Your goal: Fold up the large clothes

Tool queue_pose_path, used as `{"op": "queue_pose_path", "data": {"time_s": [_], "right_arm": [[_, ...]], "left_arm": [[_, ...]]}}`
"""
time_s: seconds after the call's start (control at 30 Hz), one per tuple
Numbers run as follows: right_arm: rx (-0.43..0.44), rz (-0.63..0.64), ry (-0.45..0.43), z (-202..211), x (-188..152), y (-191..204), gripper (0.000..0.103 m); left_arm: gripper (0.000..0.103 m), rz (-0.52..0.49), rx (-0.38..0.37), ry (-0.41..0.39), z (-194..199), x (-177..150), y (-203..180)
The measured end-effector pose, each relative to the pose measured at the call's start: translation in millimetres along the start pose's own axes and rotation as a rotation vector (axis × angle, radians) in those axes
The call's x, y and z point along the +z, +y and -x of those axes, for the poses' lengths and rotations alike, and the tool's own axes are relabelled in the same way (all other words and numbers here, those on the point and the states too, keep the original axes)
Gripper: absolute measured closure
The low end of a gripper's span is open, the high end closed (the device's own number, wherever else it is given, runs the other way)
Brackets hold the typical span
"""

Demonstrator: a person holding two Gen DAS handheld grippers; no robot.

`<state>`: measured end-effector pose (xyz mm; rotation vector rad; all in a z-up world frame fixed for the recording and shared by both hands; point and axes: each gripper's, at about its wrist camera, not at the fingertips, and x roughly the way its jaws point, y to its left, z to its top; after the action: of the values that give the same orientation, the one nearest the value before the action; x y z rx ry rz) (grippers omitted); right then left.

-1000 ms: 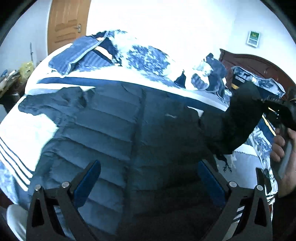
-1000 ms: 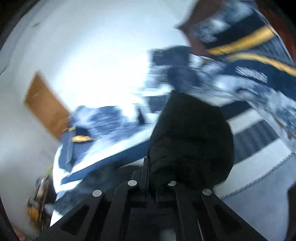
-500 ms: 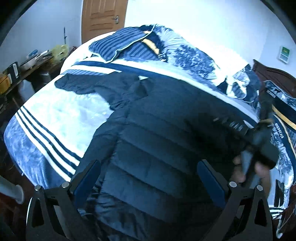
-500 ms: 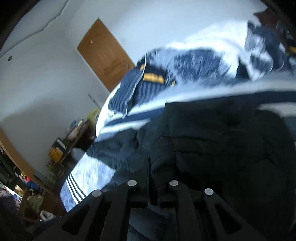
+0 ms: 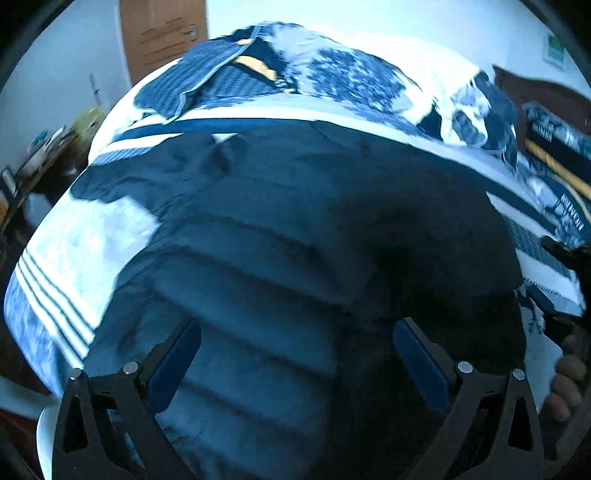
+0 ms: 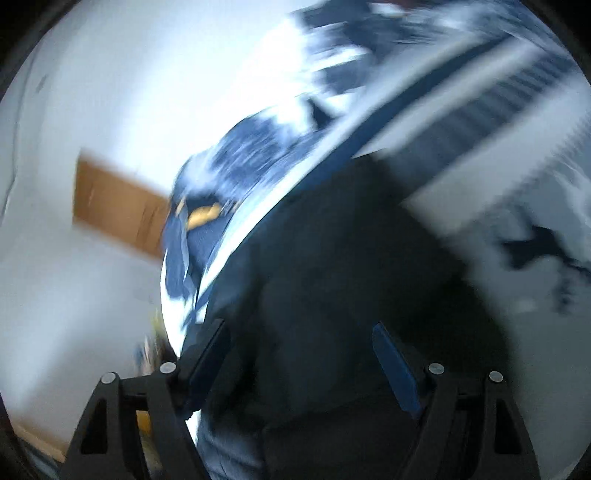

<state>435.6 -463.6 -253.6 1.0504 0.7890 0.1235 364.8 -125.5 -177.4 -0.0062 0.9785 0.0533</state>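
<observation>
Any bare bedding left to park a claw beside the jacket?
Yes: the pale quilt patch left of the jacket, below its spread sleeve. Another white strip lies off the jacket's right edge. The far side is crowded with a striped pillow and bunched bedding.

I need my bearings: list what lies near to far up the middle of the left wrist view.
Left gripper → dark puffer jacket → striped bedspread → blue striped pillow → wooden door.
</observation>
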Motion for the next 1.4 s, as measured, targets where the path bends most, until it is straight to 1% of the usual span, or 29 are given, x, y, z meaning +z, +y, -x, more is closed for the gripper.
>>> {"op": "queue_pose_path", "data": {"time_s": [0.03,0.1,0.17,0.2,0.23,0.27,0.33,0.37,0.4,0.43,0.5,0.53,0.57,0.6,0.67,0.7,0.73,0.77,0.8,0.83,0.87,0.97,1.03,1.1,1.17,1.23,1.3,1.33,1.4], "right_arm": [[0.001,-0.026,-0.008,0.7,6.1,-9.8,0.022],[-0.015,-0.065,0.001,-5.5,12.7,-20.9,0.023],[0.008,-0.119,0.041,-11.9,15.2,-33.8,0.033],[0.028,-0.160,0.069,-19.5,15.1,-40.5,0.035],[0.046,-0.183,0.098,-27.1,12.4,-45.4,0.042],[0.054,-0.185,0.117,-30.6,6.5,-46.6,0.048],[0.051,-0.163,0.157,-44.0,5.9,-43.1,0.054],[0.059,-0.148,0.167,-48.7,3.9,-39.7,0.063],[0.066,-0.129,0.169,-51.7,6.3,-35.9,0.068],[0.069,-0.118,0.162,-51.2,6.2,-32.5,0.069],[0.079,-0.112,0.153,-49.6,4.2,-27.8,0.069],[0.081,-0.115,0.162,-51.6,3.3,-28.1,0.069],[0.081,-0.124,0.176,-53.7,0.3,-29.1,0.069],[0.081,-0.133,0.184,-48.7,-3.1,-31.2,0.069],[0.062,-0.158,0.191,-47.1,-6.2,-38.3,0.069],[0.055,-0.162,0.191,-49.4,-9.2,-33.6,0.069],[0.051,-0.163,0.189,-50.1,-8.9,-35.4,0.069],[0.051,-0.163,0.186,-49.3,-8.5,-35.8,0.069],[0.052,-0.156,0.182,-48.5,-7.3,-34.6,0.069],[0.052,-0.144,0.167,-45.0,-4.9,-33.3,0.072],[0.056,-0.135,0.155,-42.5,-1.9,-29.1,0.086],[0.101,-0.069,0.101,-29.2,3.7,-13.8,0.098],[0.122,-0.061,0.098,-31.8,5.3,-7.4,0.099],[0.096,-0.047,0.115,-38.4,3.2,-5.4,0.099],[0.067,-0.049,0.146,-49.6,-0.7,-7.3,0.099],[-0.010,-0.041,0.192,-63.1,-5.1,-9.9,0.099],[-0.052,-0.041,0.201,-66.9,-6.6,-14.2,0.099],[-0.045,-0.047,0.204,-67.6,-6.0,-15.7,0.099],[-0.037,-0.042,0.190,-63.1,-4.5,-14.5,0.099]], "left_arm": [[0.000,-0.025,0.015,-0.005,-8.0,5.3,-9.5],[0.000,-0.100,0.097,-0.015,-31.6,21.4,-32.7],[0.000,-0.173,0.182,-0.007,-56.5,32.9,-47.2],[0.000,-0.196,0.234,0.000,-68.4,36.8,-49.4],[0.001,-0.201,0.260,0.005,-75.0,39.3,-48.6],[0.004,-0.196,0.278,0.006,-82.3,42.4,-44.5],[0.007,-0.154,0.306,0.004,-87.4,49.9,-26.9],[0.008,-0.119,0.343,-0.005,-85.8,54.8,-11.7],[0.008,-0.091,0.359,-0.011,-84.0,57.7,-1.6],[0.011,-0.057,0.367,-0.014,-82.2,60.1,9.3],[0.017,0.028,0.330,0.001,-79.6,60.2,31.5],[0.026,0.052,0.294,0.034,-82.1,58.1,38.4],[0.039,0.068,0.255,0.066,-84.8,54.9,41.7],[0.044,0.082,0.213,0.090,-87.6,52.2,43.3],[0.073,0.122,0.110,0.116,-90.3,47.7,45.6],[0.079,0.137,0.094,0.115,-89.8,48.6,46.7],[0.092,0.148,0.076,0.110,-87.3,53.0,48.2],[0.097,0.153,0.054,0.092,-81.9,60.0,49.8],[0.097,0.157,0.040,0.062,-74.7,67.5,52.3],[0.098,0.160,0.027,0.002,-60.9,79.6,55.0],[0.098,0.156,0.016,-0.038,-51.6,87.2,53.8],[0.098,0.131,-0.024,-0.205,-18.0,132.6,51.8],[0.098,0.134,-0.072,-0.228,-19.0,161.6,49.7],[0.098,0.135,-0.076,-0.212,-32.1,177.0,50.2],[0.098,0.104,-0.033,-0.163,-59.9,178.4,49.2],[0.098,0.098,-0.004,-0.028,-103.9,162.4,55.0],[0.098,0.091,0.042,0.103,-138.8,144.4,61.2],[0.098,0.106,0.029,0.113,-141.9,138.1,63.8],[0.098,0.140,0.005,0.067,-130.7,133.9,65.6]]}}
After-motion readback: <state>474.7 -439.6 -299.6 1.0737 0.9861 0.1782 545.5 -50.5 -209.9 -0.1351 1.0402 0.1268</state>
